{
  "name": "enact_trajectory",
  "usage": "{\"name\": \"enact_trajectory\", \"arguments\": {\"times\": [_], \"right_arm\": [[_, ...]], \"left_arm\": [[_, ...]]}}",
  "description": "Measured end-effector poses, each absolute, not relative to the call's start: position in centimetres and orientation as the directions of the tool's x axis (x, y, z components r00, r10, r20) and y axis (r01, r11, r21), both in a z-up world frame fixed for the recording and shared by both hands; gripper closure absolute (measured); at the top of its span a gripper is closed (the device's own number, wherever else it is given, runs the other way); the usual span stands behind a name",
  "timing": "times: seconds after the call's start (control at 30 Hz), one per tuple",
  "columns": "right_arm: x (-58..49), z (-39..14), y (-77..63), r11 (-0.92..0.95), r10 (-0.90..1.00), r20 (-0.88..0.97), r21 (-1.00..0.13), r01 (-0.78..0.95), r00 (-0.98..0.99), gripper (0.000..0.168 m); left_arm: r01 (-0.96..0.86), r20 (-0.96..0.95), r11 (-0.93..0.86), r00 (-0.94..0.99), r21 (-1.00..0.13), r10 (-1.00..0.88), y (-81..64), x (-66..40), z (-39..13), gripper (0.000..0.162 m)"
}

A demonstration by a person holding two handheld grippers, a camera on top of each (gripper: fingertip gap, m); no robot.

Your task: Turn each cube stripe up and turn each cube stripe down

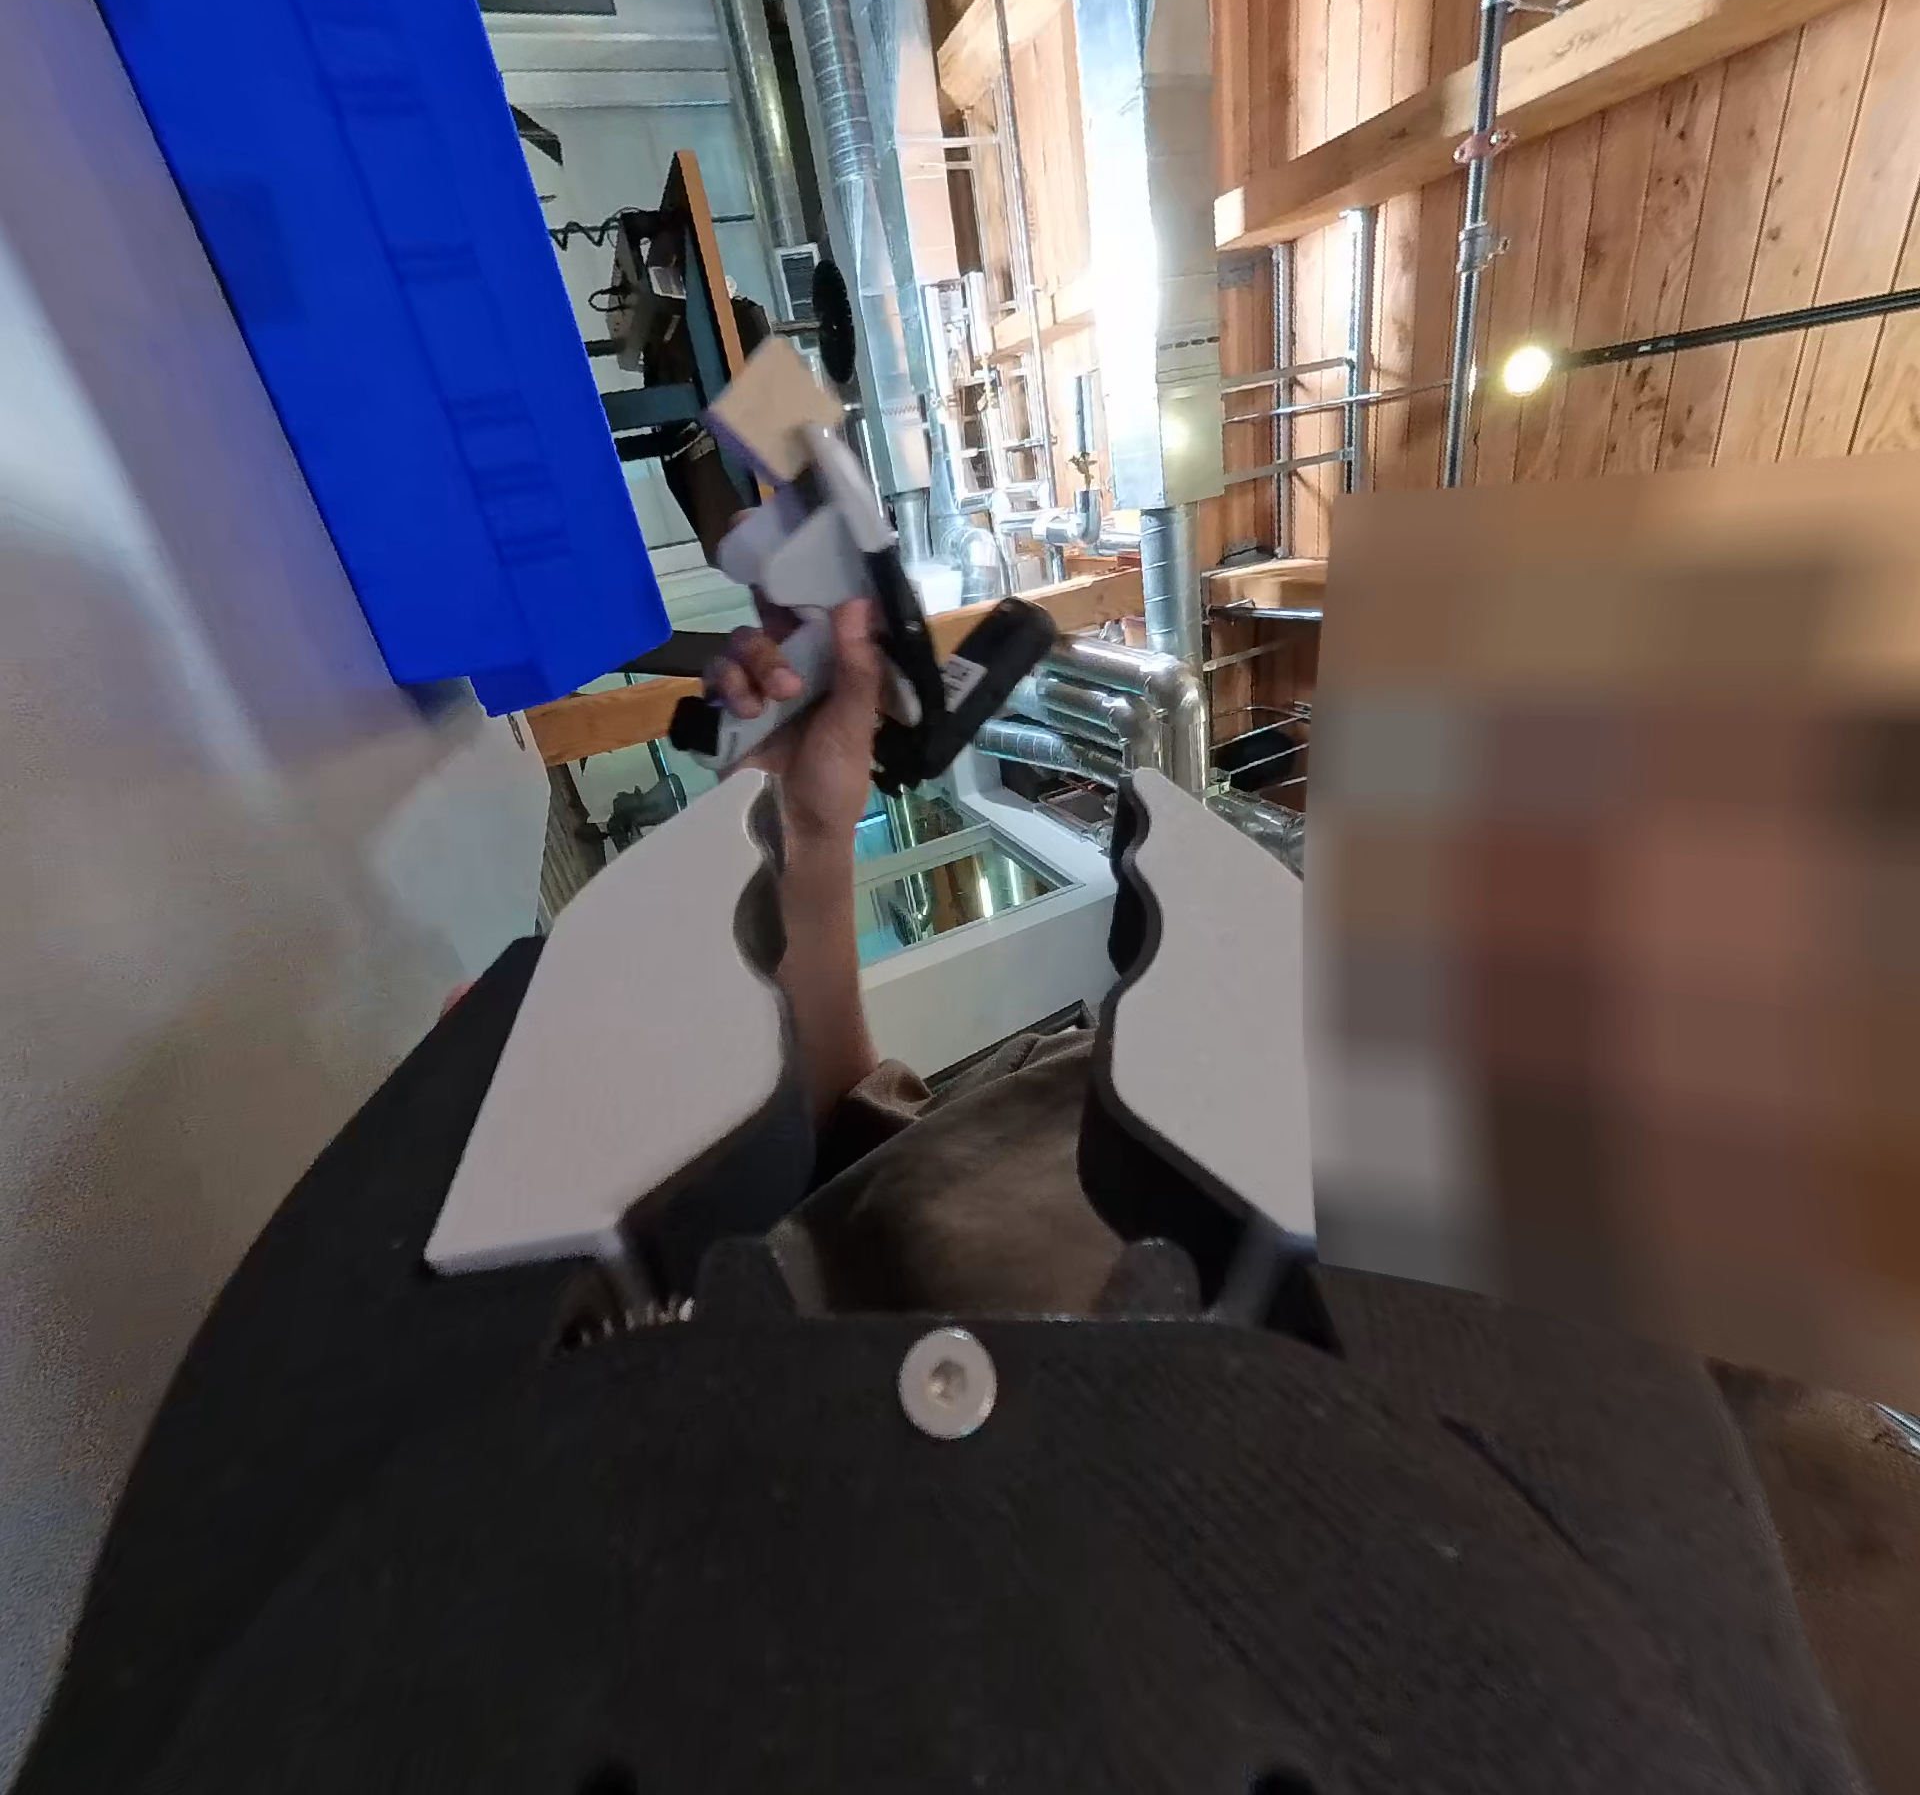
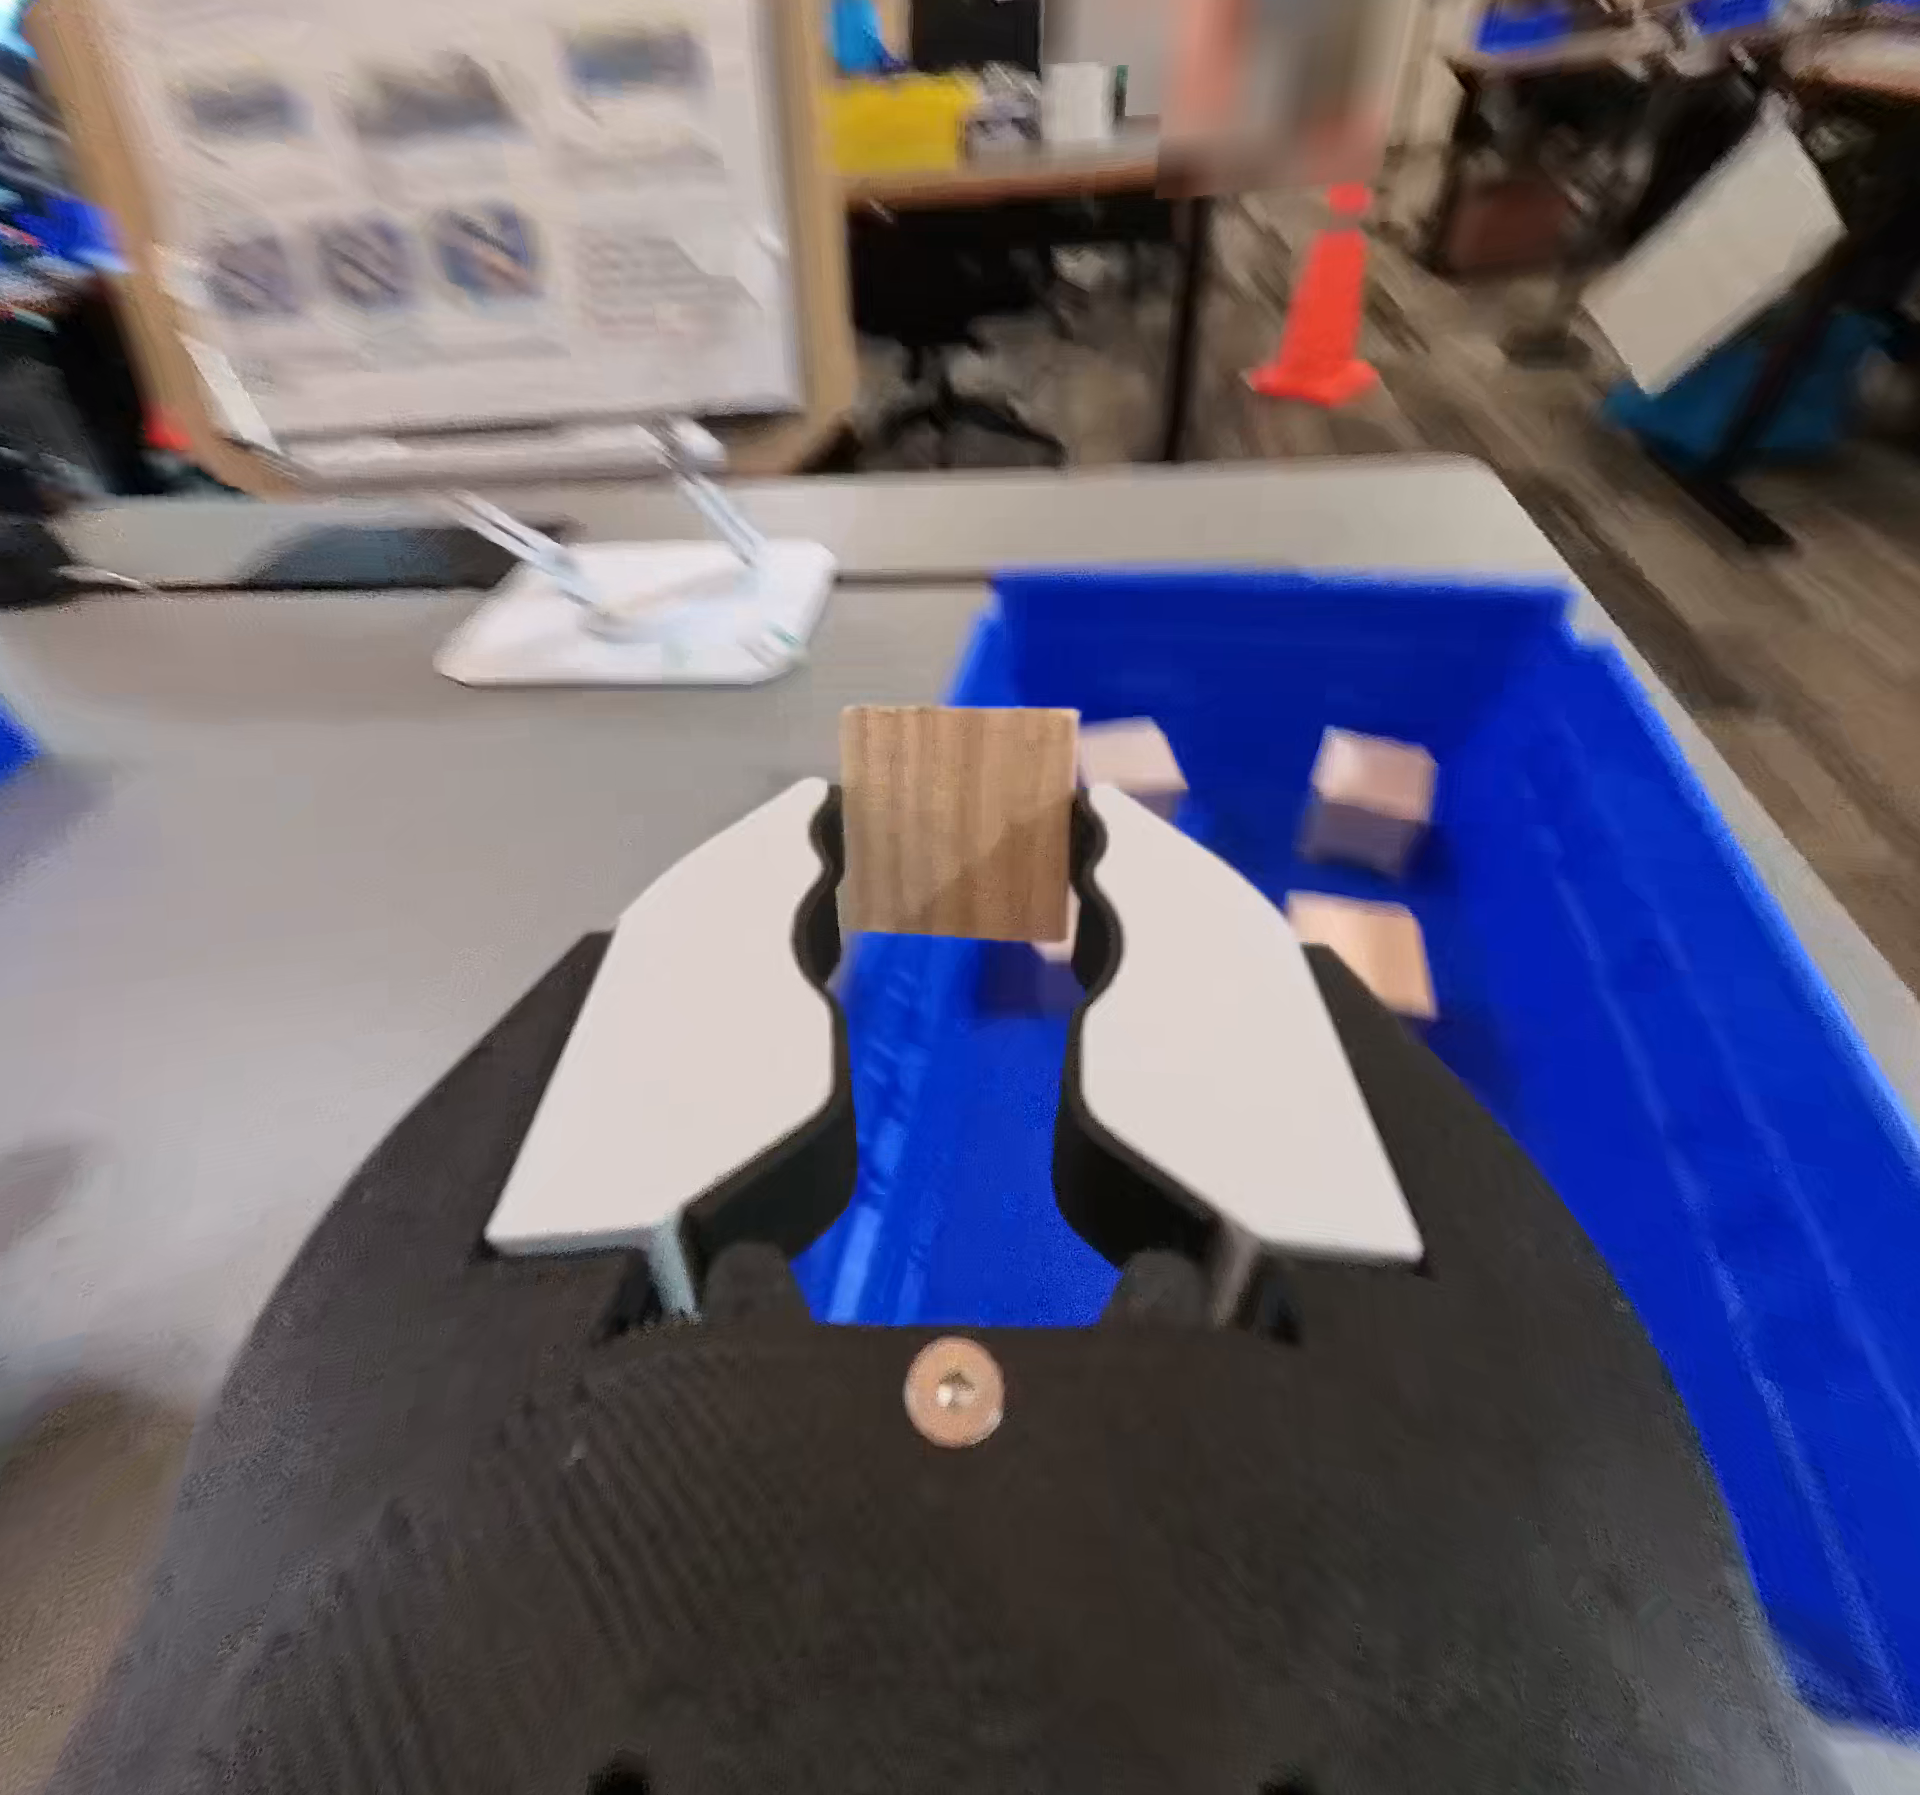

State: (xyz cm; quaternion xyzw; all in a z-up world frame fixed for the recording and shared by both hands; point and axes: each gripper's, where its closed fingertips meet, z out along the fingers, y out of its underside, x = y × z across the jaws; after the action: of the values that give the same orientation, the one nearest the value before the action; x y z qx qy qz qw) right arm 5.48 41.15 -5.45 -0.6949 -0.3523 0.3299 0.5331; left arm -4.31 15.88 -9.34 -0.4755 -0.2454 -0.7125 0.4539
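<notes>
1. The right gripper has its jaws clenched on a wooden cube, lifted clear above the near-left corner of the blue bin. The face toward the camera is plain wood grain; in the left wrist view a purplish band seems to show on one side.
2. Three more cubes lie inside the bin, at about 1 to 3 o'clock of the held one. They are too blurred to tell which way their stripes face.
3. The left gripper has its jaws released, empty, raised off the grey surface.
4. Judging from this, one cube is mid-turn and the rest likely remain.
</notes>
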Motion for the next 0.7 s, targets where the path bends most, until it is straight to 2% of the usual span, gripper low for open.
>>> {"name": "enact_trajectory", "arguments": {"times": [0.13, 0.23, 0.43, 0.7], "right_arm": [[7.2, -13.0, 43.5, -0.393, 0.783, -0.150, -0.872, 0.292, 0.604, 0.126], [6.8, -15.3, 43.2, -0.468, 0.783, -0.182, -0.801, 0.372, 0.594, 0.125], [7.7, -17.8, 43.2, -0.443, 0.792, -0.030, -0.714, 0.541, 0.610, 0.125], [7.5, -18.7, 42.6, -0.529, 0.779, -0.136, -0.666, 0.526, 0.612, 0.125]], "left_arm": [[0.873, 0.904, -0.481, -0.140, -0.080, -0.404, 16.1, -4.0, -9.7, 0.101], [0.871, 0.905, -0.487, -0.156, -0.063, -0.396, 16.2, -4.1, -9.9, 0.101], [0.871, 0.908, -0.488, -0.160, -0.055, -0.387, 16.4, -4.2, -10.2, 0.101], [0.856, 0.908, -0.516, -0.186, -0.038, -0.375, 16.4, -3.6, -10.5, 0.102]]}}
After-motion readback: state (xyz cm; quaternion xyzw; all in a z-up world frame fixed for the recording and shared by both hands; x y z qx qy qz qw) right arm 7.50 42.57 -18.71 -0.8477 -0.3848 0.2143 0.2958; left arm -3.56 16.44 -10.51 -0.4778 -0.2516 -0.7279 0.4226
